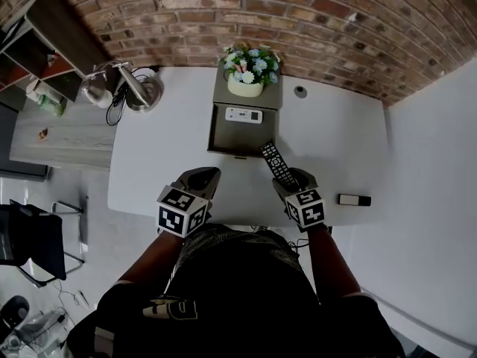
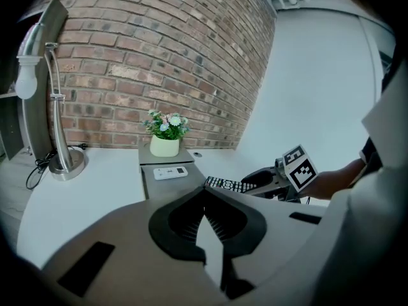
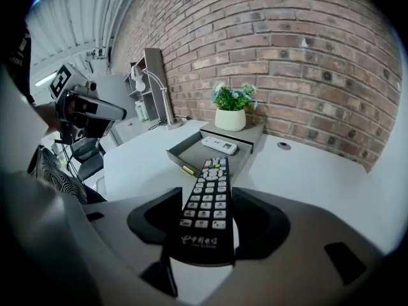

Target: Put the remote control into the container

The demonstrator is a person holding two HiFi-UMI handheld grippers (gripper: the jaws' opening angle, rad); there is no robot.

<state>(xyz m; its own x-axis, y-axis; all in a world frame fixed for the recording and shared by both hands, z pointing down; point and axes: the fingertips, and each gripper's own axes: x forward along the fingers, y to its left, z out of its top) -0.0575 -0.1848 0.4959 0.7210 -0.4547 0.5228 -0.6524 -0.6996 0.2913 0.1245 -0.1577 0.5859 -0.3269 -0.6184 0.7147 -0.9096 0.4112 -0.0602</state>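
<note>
Near end of remote (image 1: 272, 159) hidden inside right gripper (image 1: 289, 183), white device (image 1: 244, 115) in drawer (image 1: 223, 139) too small to identify

Black remote control (image 3: 205, 204), lower centre of right gripper view: white logo with four Chinese characters, apparently 中国电信, at its near end; key legends illegible. Head view, left cube (image 1: 180, 210) and right cube (image 1: 305, 207): black-and-white square markers.

remote control (image 3: 205, 209) black | container (image 1: 238, 136) grey | wall (image 1: 298, 13) red-brown brick | table (image 1: 335, 140) white
</note>
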